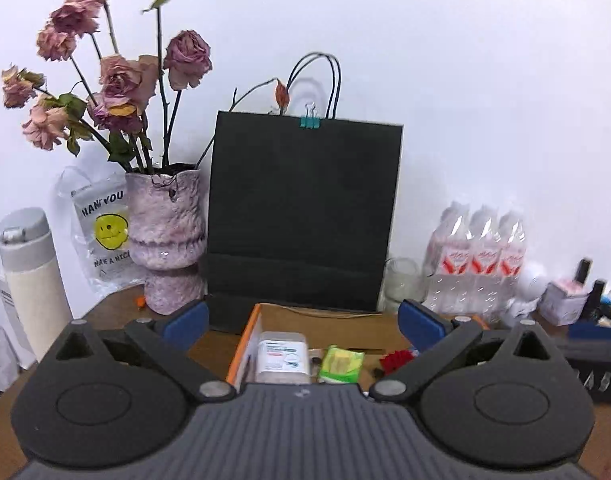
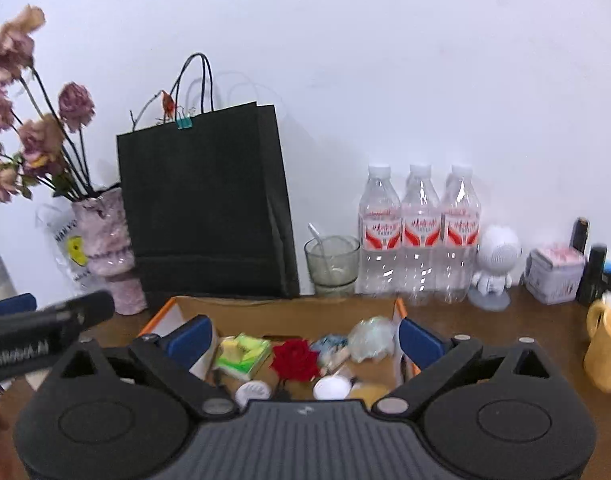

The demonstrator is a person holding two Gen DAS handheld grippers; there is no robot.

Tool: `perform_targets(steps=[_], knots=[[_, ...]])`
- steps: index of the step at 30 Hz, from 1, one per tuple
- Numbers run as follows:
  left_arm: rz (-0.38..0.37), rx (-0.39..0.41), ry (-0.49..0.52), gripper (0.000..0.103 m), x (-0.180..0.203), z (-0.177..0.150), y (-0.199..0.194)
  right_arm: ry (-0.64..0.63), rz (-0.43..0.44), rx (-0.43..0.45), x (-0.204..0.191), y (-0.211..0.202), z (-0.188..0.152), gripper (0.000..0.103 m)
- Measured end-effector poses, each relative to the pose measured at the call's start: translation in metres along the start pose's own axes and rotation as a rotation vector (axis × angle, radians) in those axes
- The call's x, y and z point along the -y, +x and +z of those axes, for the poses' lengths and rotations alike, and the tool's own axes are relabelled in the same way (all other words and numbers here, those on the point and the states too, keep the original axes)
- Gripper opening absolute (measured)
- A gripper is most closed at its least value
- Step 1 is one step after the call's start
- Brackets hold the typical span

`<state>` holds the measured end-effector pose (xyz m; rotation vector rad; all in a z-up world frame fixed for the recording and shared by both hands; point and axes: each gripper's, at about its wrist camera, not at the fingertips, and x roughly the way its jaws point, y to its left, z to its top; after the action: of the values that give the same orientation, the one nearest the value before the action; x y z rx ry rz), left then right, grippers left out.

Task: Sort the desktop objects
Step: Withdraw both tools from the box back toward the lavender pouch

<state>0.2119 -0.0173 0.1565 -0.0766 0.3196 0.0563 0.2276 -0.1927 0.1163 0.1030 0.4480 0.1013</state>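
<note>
Sorting looks well under way, judging by how full the orange-edged cardboard box [image 2: 289, 312] already is. You have it at twelve o'clock from both tools, low on the brown wooden desk [image 2: 505, 328], just in front of the tall black paper bag [image 2: 205, 208].

Largest inside it is a clear plastic case with a white label [image 1: 283, 356], at eleven o'clock in the left wrist view. Next come a crumpled clear wrapper [image 2: 371, 338] at one o'clock in the right view, a yellow-green packet [image 2: 243, 354] at eleven, a red fabric rose [image 2: 295, 358] dead ahead, then two small white round lids [image 2: 331, 387].

Still outside the box, so perhaps left for you: a yellow mug [image 2: 607, 348] at three o'clock, a white astronaut figurine [image 2: 493, 264] at two, a small grey-white carton [image 2: 555, 276] beside it.

Your left gripper [image 1: 303, 324] and right gripper [image 2: 301, 338] both stand spread wide, blue pads apart, pinching nothing.
</note>
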Motion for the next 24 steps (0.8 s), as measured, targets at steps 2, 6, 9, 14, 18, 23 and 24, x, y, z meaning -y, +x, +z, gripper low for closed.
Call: perform_targets(steps=[2, 6, 9, 14, 18, 23, 24], knots=[[-0.017, 0.001, -0.009, 0.103, -0.002, -0.002, -0.006, 0.005, -0.009, 0.007, 0.000, -0.006, -0.009, 0.101], [-0.025, 0.013, 0.029, 0.103, -0.001, -0.008, -0.023, -0.019, -0.011, 0.020, -0.005, -0.016, -0.021, 0.101], [-0.011, 0.002, 0.037, 0.103, -0.003, -0.016, -0.040, -0.019, -0.018, 0.037, -0.007, -0.028, -0.028, 0.101], [-0.022, -0.037, 0.038, 0.103, -0.018, -0.054, -0.096, -0.107, -0.036, 0.069, -0.009, -0.071, -0.061, 0.101], [-0.009, -0.048, 0.053, 0.103, -0.032, -0.106, -0.139, -0.092, -0.032, 0.047, -0.005, -0.118, -0.103, 0.102], [-0.001, -0.117, 0.046, 0.103, -0.038, -0.157, -0.181, -0.128, -0.023, -0.027, -0.004, -0.168, -0.164, 0.102], [0.003, -0.131, 0.053, 0.103, -0.037, -0.163, -0.188, -0.116, -0.029, -0.055, -0.004, -0.175, -0.173, 0.102]])
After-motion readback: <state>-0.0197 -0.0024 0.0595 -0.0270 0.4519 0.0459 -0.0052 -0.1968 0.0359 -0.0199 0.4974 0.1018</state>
